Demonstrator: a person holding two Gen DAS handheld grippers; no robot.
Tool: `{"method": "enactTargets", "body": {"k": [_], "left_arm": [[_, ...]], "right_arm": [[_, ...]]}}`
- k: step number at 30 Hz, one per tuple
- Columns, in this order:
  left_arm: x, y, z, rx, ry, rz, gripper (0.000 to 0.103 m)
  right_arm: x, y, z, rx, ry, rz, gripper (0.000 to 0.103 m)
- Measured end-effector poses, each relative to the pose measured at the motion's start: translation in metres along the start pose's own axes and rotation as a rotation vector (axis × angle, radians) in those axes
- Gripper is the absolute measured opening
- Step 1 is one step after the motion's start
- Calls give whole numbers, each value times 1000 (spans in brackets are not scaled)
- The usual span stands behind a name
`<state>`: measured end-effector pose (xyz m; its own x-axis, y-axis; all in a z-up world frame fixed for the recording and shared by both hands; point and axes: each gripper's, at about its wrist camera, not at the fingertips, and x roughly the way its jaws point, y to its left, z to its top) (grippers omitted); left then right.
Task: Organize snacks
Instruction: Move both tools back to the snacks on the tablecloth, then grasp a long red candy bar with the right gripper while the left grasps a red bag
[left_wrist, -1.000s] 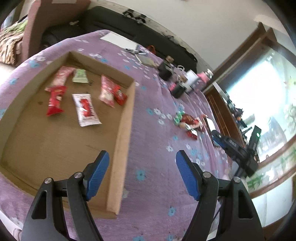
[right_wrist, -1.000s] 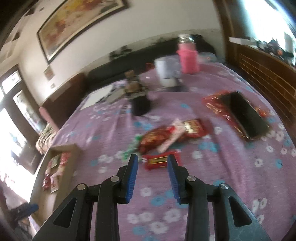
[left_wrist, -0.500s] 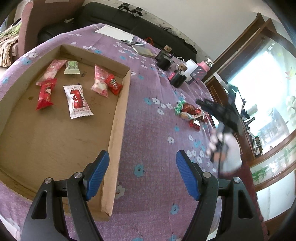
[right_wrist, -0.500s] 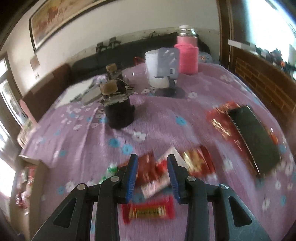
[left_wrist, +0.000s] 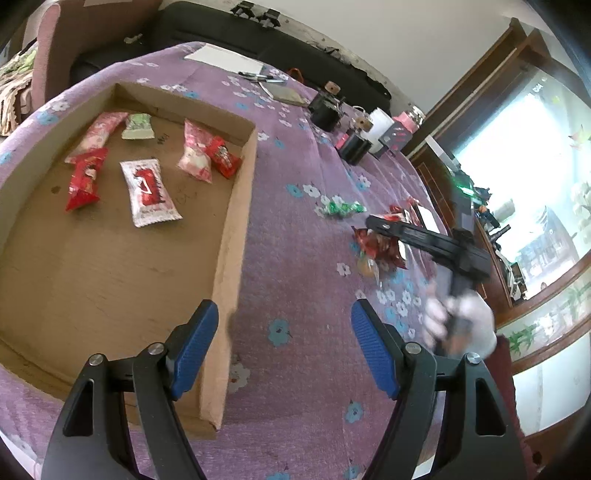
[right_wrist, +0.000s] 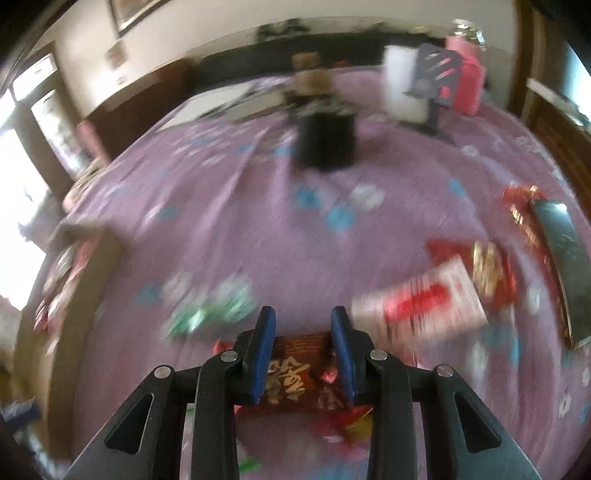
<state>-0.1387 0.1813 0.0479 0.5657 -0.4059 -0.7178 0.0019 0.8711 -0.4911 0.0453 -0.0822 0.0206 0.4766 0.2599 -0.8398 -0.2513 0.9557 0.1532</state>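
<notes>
A shallow cardboard box (left_wrist: 236, 236) lies on the purple flowered cloth and holds several snack packets, among them a white-and-red one (left_wrist: 149, 192). My left gripper (left_wrist: 283, 314) hangs open and empty above the box's right wall. To the right lies a loose pile of snacks (left_wrist: 380, 247) with a green wrapper (left_wrist: 340, 208) beside it. My right gripper (left_wrist: 373, 221) points down into that pile. In the blurred right wrist view its jaws (right_wrist: 303, 325) are closing, with a brown-and-red packet (right_wrist: 299, 365) between the fingers. The pads do not visibly press on it.
A white-and-red packet (right_wrist: 417, 302) and a dark phone (right_wrist: 565, 258) lie to the right of my right gripper. Black jars (left_wrist: 354, 146), a white cup (left_wrist: 380, 122) and a pink bottle (left_wrist: 408, 118) stand further back. A gloved hand (left_wrist: 461, 317) holds the right gripper.
My right gripper has swung forward and down over the snack pile, rolling as it went, and its jaws have narrowed a little. The left gripper has stayed open over the box wall.
</notes>
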Motion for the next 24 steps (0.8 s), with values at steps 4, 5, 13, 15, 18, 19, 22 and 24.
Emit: {"method": "enactTargets", "body": {"k": [4,5,13,15,18,19,22,24], "left_arm": [[5,-8,-2,23,2,15,74],[5,-9,-2,25,4,17,74],[-5,-28,-2,90,-44,41,74],[-5,-35,-2,120,-45,48,74],[0,-46,2,158,-35,62,74],[3,-51,4,175,-33,68,74],[12,-69,13,242,-26,89,74],[25,-83,21,297,-9,101,74]], "right_arm": [[-53,-31,-25,135,-144,125,34],[-63,-39,-30,158,-176,110,35],[-52,-53,-54,206,-156,14,39],[-44,-46,-51,195,-148,-18,39],[-30,-39,-49,168,-135,-70,39],[-30,-37,-49,163,-135,-79,39],[-24,-38,-49,159,-132,-110,37],[-24,-42,-48,162,-140,-106,34]]}}
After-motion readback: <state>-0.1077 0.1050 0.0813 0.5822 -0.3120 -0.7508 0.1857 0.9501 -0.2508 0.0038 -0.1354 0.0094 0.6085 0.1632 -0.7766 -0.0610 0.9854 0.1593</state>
